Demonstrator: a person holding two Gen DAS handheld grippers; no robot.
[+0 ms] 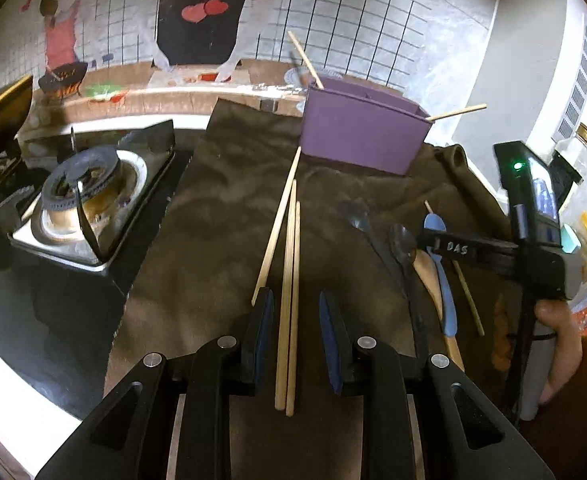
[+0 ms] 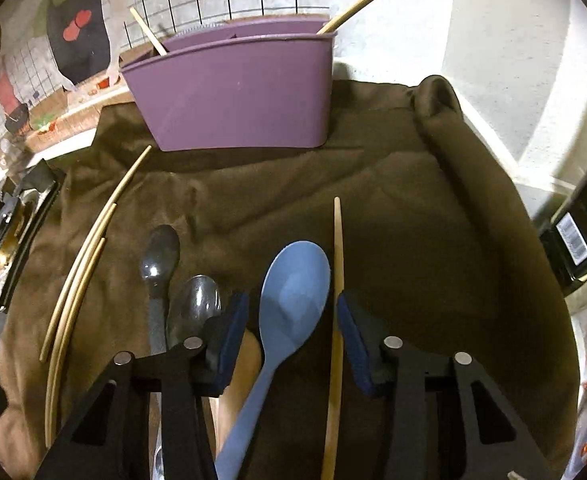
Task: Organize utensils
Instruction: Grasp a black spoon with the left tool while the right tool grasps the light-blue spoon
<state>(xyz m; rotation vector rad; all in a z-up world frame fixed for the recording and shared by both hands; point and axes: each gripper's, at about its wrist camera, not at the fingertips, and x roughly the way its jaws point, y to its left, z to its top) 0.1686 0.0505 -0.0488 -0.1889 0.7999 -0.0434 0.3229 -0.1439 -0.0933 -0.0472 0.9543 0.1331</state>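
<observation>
Straddling two chopsticks, left gripper fingers apart; right gripper fingers apart around blue spoon, both lined up for grasps.

A steel gas stove burner sits left of the rumpled brown cloth; a cartoon kitchen mural covers the wall.
</observation>
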